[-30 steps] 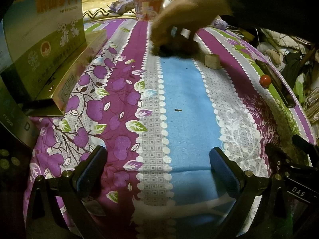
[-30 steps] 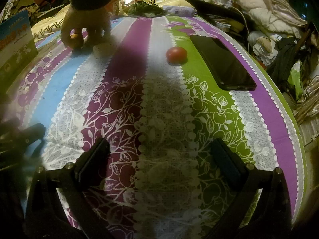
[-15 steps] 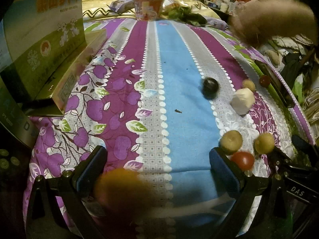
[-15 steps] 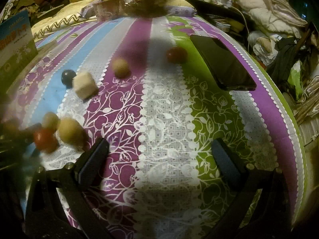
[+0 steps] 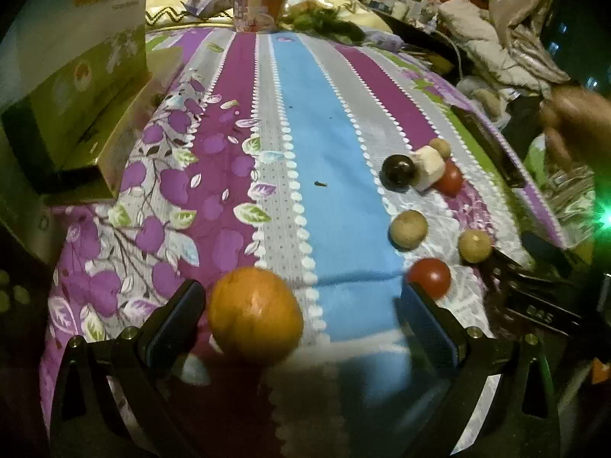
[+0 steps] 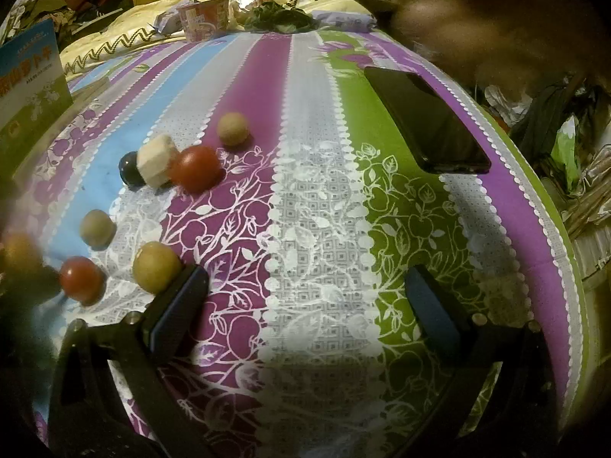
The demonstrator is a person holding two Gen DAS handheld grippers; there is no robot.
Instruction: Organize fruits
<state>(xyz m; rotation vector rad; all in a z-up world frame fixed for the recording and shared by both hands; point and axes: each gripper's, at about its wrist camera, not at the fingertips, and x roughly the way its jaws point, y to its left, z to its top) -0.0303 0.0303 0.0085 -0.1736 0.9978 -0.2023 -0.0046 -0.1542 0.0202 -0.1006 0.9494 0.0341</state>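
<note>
Fruits lie scattered; round orange fruit (image 5: 255, 313) sits inside my wide-open, empty left claw (image 5: 301, 315); I'd close gently, centred.

Under me lies a matt woven bedspread (image 5: 324, 133) printed with stripes and leaves, soft and slightly wrinkled. At lower left of the left view sits an orange (image 5: 255, 320) with a faintly shiny peel; the red tomatoes (image 5: 429, 276) and a dark round fruit (image 5: 399, 171) look smooth and glossy, the tan fruits (image 5: 408, 228) dull. A black phone (image 6: 424, 114) at upper right of the right view shows glassy sheen, and the printed box (image 5: 72, 76) looks like coated cardboard.
</note>
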